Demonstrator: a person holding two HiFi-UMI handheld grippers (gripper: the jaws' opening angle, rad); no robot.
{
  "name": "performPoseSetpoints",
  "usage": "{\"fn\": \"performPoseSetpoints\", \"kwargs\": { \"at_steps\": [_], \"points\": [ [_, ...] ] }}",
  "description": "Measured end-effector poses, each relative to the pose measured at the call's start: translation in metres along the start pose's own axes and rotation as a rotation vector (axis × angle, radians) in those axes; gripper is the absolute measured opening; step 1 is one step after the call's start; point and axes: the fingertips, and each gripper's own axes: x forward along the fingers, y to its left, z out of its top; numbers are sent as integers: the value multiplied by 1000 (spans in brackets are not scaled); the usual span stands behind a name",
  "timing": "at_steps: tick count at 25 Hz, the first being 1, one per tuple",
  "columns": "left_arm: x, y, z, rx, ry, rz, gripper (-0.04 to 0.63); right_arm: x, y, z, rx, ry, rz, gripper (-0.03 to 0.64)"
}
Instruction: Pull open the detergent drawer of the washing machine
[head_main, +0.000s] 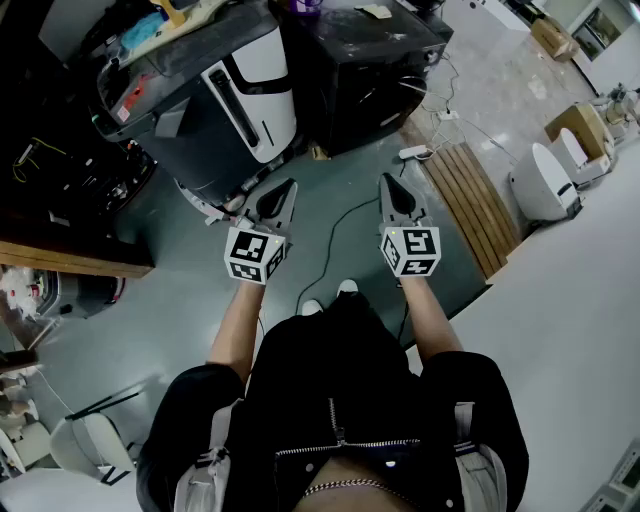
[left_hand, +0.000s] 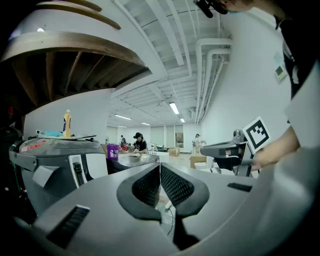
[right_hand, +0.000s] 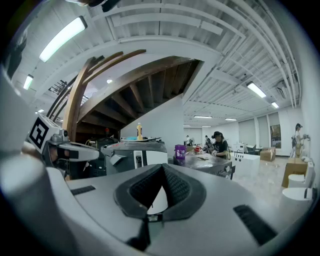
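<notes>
The grey washing machine (head_main: 200, 110) with a white front panel (head_main: 262, 85) stands on the floor ahead and to the left. It also shows in the left gripper view (left_hand: 55, 160) and the right gripper view (right_hand: 131, 152). A slanted grey panel (head_main: 170, 122) sits at one top front corner; I cannot tell whether it is the drawer. My left gripper (head_main: 291, 184) is held level, well short of the machine, with its jaws shut and empty (left_hand: 160, 164). My right gripper (head_main: 384, 178) hovers beside it, also shut on nothing (right_hand: 162, 166).
A dark second machine (head_main: 365, 70) stands right of the grey one. A power strip (head_main: 414, 152) and a black cable lie on the floor ahead. A wooden slat pallet (head_main: 470, 200) and white toilets (head_main: 545, 180) are at the right, a wooden shelf (head_main: 70, 262) at the left.
</notes>
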Motion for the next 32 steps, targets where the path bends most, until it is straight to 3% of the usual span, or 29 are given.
{"fn": "performPoseSetpoints", "kwargs": {
  "at_steps": [5, 17, 32],
  "points": [
    [-6, -5, -8, 3, 11, -27, 20, 2, 6, -9, 87, 29, 33, 6],
    [13, 0, -25, -21, 46, -61, 20, 9, -2, -22, 102, 34, 23, -2],
    [150, 47, -7, -34, 50, -53, 20, 119, -93, -12, 100, 46, 41, 1]
  ]
}}
